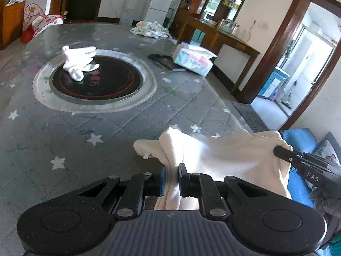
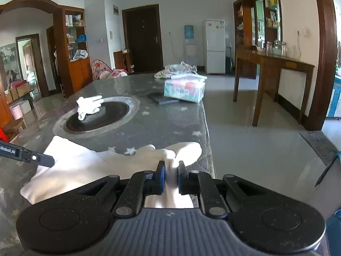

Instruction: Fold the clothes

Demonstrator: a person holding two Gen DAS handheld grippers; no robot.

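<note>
Left gripper [image 1: 172,178] clenched on a bunched edge of the white garment [image 1: 215,151], cloth pinched between its blue pads. Right gripper [image 2: 171,177] likewise clamped on another gathered edge of the same garment [image 2: 89,166]. Garment stretches between the two claws, draped over the near edge of the grey star-print table cover [image 1: 89,128]; kind of garment hard to tell, perhaps a shirt.

Ahead of the left claw, well apart: round black hotplate [image 1: 96,81] set in a glass ring, with a pair of white gloves [image 1: 80,60] lying across its far-left rim. Farther right of that, a tissue pack [image 1: 192,59] touching a dark flat booklet [image 1: 164,60]. Beyond, at the table's far end, a crumpled patterned cloth [image 1: 150,28].

Past the table: white fridge [image 2: 214,45], water dispenser [image 2: 189,42], wooden side table [image 2: 272,68].
</note>
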